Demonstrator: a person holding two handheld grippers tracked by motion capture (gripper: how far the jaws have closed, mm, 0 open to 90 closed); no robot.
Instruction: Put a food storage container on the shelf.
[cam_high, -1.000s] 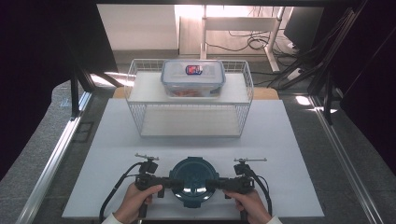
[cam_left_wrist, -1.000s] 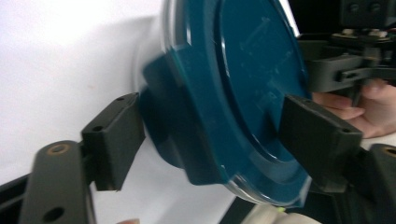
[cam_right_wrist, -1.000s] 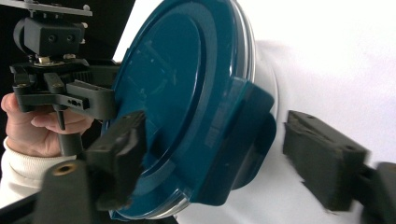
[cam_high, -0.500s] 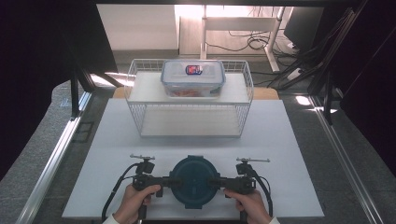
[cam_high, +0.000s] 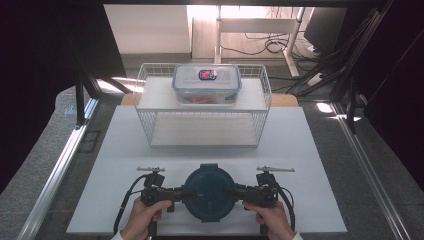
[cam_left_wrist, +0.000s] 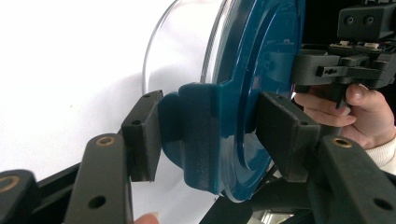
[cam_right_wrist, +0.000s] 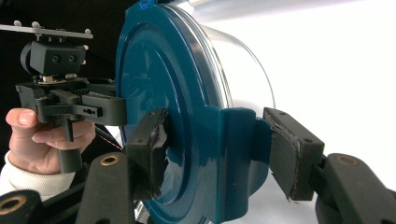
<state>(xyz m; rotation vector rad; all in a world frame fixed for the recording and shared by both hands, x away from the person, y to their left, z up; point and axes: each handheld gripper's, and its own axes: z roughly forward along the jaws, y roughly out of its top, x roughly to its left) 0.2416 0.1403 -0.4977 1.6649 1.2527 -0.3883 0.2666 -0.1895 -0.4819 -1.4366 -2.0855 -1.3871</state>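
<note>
Round clear container with dark blue clip-lid (cam_high: 209, 192) has slid nearer me; my left gripper (cam_high: 178, 192) and right gripper (cam_high: 235, 191) each clamp a lid tab, probably carrying it.

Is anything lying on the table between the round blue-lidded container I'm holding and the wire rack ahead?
Nothing visible does. The round container is clamped at its side tabs by the left gripper and right gripper, and the white table between it and the wire rack is bare. A rectangular lidded box sits on the rack's upper shelf.
</note>
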